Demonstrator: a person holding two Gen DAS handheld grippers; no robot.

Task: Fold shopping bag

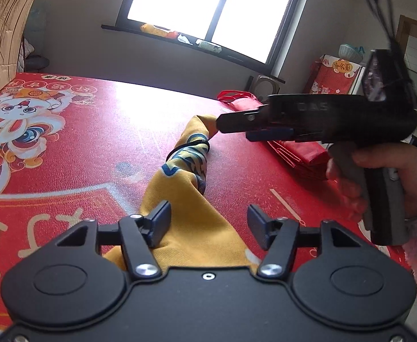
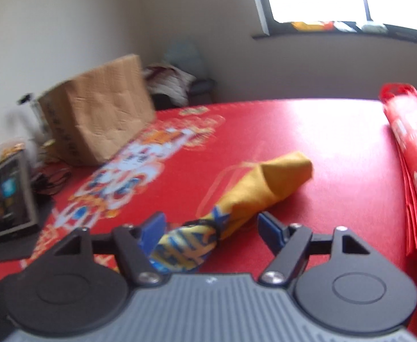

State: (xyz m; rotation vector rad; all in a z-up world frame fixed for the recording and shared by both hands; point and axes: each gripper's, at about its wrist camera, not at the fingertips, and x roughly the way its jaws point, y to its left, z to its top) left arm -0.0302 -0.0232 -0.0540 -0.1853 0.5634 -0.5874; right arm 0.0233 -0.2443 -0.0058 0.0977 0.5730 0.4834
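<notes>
Now one yellow bag (image 2: 254, 191), two open claws (image 1: 208, 222) (image 2: 211, 228).

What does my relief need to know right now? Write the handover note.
Left tool: open, straddling the near end of the yellow bag, gripping nothing.
Right tool: open, at the bag's other, patterned end.
Bag: bunched into a long roll on the red table, black band around its middle. Red bags lie at the table's far side.
Done: rolled and banded.
Left: possibly tidying only; cannot tell.
</notes>
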